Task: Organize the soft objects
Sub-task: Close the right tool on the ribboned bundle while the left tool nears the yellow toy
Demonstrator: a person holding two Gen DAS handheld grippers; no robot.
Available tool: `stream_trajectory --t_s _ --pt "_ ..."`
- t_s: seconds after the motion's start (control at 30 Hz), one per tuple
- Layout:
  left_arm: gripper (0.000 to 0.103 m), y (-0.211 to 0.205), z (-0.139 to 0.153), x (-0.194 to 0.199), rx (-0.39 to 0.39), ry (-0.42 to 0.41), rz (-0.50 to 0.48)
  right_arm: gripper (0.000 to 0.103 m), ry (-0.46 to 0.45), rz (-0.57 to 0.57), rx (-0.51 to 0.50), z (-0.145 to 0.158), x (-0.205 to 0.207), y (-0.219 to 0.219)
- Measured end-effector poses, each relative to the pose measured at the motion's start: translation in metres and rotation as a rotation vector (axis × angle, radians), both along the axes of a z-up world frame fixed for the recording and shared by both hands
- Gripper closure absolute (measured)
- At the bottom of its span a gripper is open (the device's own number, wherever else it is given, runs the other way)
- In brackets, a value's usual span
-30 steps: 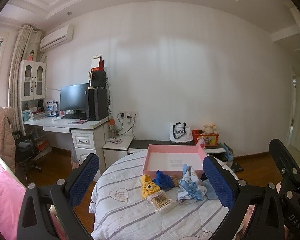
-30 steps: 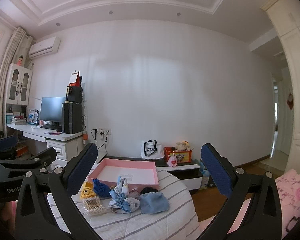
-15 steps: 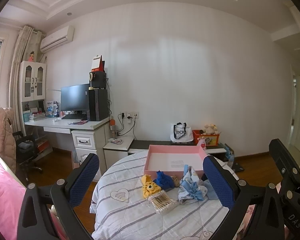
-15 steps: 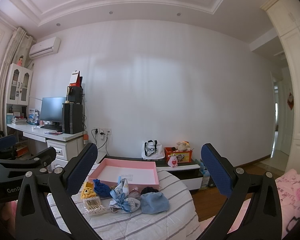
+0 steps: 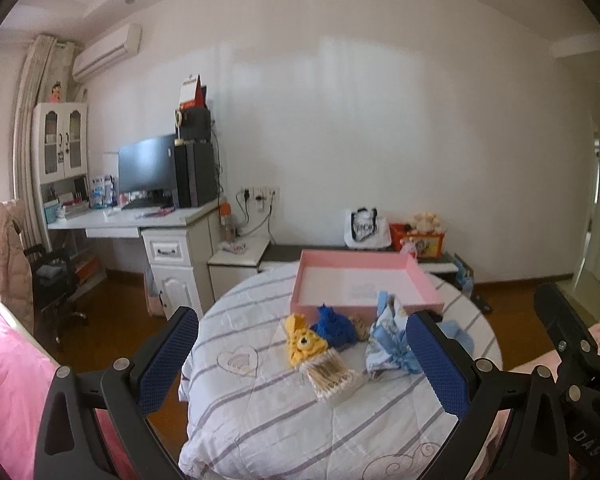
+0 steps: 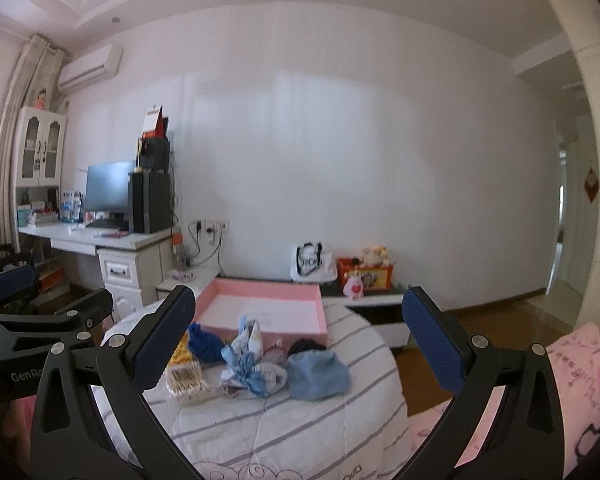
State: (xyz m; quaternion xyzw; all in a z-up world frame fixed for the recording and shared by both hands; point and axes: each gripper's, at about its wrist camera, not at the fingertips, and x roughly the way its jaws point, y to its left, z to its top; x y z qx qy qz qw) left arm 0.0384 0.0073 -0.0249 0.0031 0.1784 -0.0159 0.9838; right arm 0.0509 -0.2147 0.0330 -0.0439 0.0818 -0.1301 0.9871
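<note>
Approach step: both grippers hover short of the soft things, nothing picked yet.

Left gripper [image 5: 300, 360] and right gripper [image 6: 296, 344] both have fingers wide apart, holding nothing. On the round desk [image 5: 260, 420], left to right in a row just before the pink tray [image 5: 364, 280]: yellow toy [image 5: 302, 344], swabs [image 5: 332, 372] at its near side, blue knit [image 5: 334, 326], bow cloth [image 6: 246, 354] with its long axis running toward the tray, blue hat [image 6: 316, 374]. Next move, I judge: lower onto one item, close softly, lift into the tray.
</note>
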Motion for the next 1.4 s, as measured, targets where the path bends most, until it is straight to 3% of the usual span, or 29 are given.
stream_trajectory --t_s 0.33,0.8,1.07,1.4 --pt "0.000 0.000 -0.024 0.047 0.002 0.207 -0.002 0.000 0.155 0.003 0.027 -0.036 0.036 -0.009" --pt "0.000 0.010 -0.073 0.118 -0.009 0.399 0.019 0.000 0.374 0.002 0.118 -0.098 0.086 -0.029" --pt "0.000 0.021 -0.094 0.165 -0.032 0.464 0.028 0.000 0.432 0.010 0.140 -0.118 0.113 -0.032" --pt "0.000 0.037 -0.107 0.195 -0.032 0.501 0.062 0.000 0.481 0.041 0.139 -0.128 0.150 -0.023"
